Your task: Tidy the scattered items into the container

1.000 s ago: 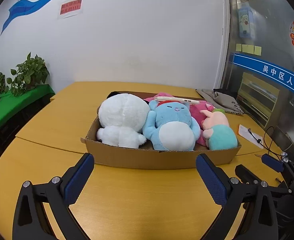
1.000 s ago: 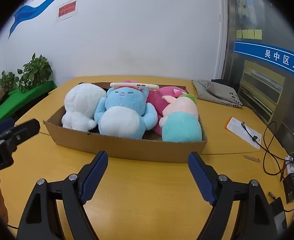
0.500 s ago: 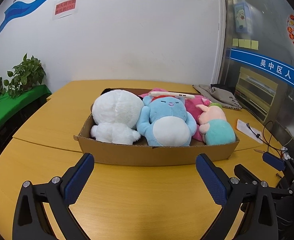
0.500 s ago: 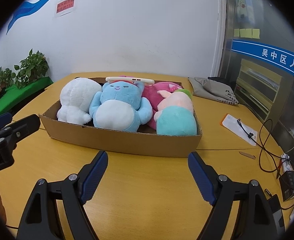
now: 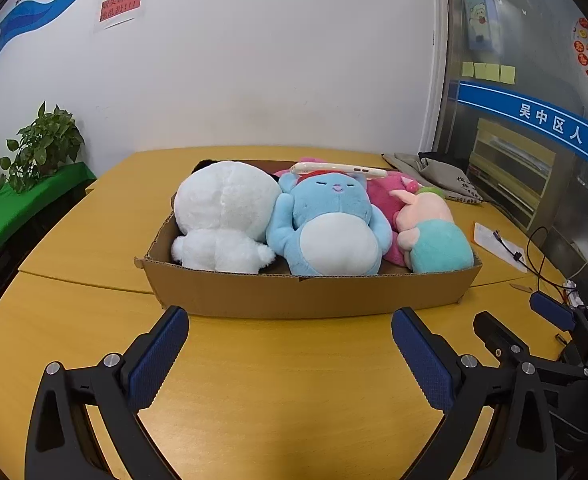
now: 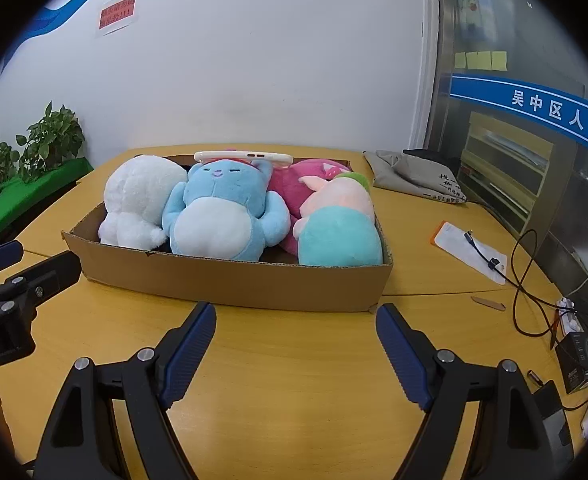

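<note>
A shallow cardboard box (image 5: 305,298) (image 6: 230,284) stands on the yellow table. In it lie a white plush (image 5: 226,212) (image 6: 142,200), a blue plush (image 5: 329,228) (image 6: 226,216), a dark pink plush (image 5: 385,192) (image 6: 305,184) and a pink-and-teal plush (image 5: 433,236) (image 6: 341,228). A white phone (image 5: 341,170) (image 6: 244,157) rests on the blue plush's head. My left gripper (image 5: 290,356) is open and empty, in front of the box. My right gripper (image 6: 295,354) is open and empty, also in front of the box.
A grey cloth bag (image 6: 413,176) lies at the table's back right. A white packet with a cable (image 6: 469,248), black cords and small boxes (image 6: 577,364) sit along the right edge. Potted plants (image 5: 42,148) stand on a green shelf at left.
Both grippers have drawn back slightly from the box and shifted a little right, so the box sits further left and a bit smaller. Both stay open and empty.
</note>
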{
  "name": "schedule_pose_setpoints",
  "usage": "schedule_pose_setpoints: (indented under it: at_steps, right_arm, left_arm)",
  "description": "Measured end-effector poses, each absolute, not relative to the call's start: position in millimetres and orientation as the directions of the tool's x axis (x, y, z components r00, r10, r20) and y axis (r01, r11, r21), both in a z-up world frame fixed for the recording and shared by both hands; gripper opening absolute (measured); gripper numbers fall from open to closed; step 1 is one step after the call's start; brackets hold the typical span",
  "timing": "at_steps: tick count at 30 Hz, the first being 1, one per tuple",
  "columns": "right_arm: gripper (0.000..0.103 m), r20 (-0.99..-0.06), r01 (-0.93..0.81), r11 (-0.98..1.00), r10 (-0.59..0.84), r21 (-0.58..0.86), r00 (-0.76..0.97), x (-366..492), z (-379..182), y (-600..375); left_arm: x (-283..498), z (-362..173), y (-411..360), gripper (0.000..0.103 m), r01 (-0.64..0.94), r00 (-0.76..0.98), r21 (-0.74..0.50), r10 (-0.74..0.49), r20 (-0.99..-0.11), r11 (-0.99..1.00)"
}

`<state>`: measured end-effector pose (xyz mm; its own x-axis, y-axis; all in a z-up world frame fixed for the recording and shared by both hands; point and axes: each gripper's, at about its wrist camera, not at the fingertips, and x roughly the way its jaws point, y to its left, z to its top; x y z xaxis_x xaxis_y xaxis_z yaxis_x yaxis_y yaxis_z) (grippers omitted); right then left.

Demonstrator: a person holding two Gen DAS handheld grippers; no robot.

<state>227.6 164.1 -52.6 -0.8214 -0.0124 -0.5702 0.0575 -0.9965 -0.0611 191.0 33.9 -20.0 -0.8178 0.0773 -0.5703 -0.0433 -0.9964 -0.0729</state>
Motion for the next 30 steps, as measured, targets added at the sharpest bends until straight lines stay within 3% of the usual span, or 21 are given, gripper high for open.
schedule_pose_setpoints:
  at_steps: [30]
  right_arm:
    - [0.082,-0.575,0.058,-0.998,-0.027,-0.035,-0.818,229.7,-57.9,165.3]
  left_arm:
    - [198.4,-27.0,38.1,0.103,-0.056,-0.806,-0.076,0.090,-0.586,-0.996]
